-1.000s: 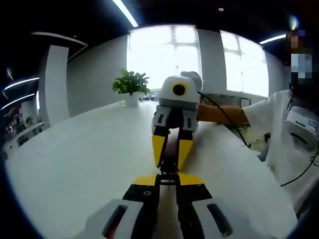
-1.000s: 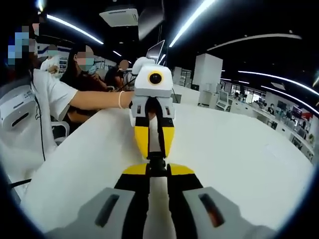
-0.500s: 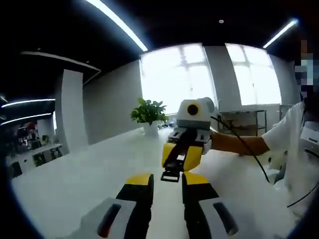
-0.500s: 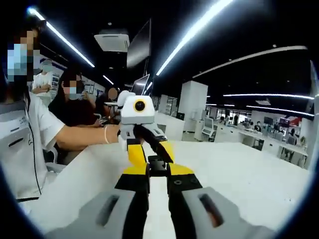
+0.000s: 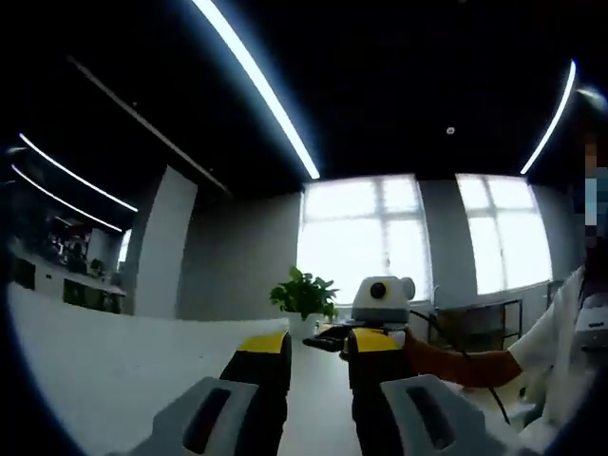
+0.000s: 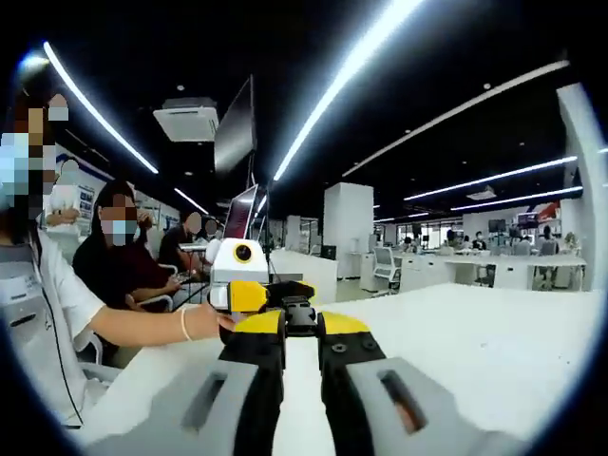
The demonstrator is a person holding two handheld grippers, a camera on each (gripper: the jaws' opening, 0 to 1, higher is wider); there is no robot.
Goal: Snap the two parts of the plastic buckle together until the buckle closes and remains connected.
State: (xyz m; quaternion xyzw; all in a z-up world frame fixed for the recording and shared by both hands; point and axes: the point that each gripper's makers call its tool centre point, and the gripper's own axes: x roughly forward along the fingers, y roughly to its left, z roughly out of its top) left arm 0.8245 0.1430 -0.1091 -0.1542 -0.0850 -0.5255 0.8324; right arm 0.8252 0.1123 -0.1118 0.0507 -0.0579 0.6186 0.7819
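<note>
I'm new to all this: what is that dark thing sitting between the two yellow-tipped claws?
In the right gripper view, the black plastic buckle sits between the right gripper and the left gripper facing it.

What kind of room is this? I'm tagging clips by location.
Probably an open-plan office: long white table, rows of desks with chairs, ceiling strip lights, potted green plant by big windows.

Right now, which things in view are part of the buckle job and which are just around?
Job:
buckle, black, between the two tools
left tool, also at
right tool, also at
white table

Just around:
potted plant
windows
monitor
seated people beyond the table
</note>
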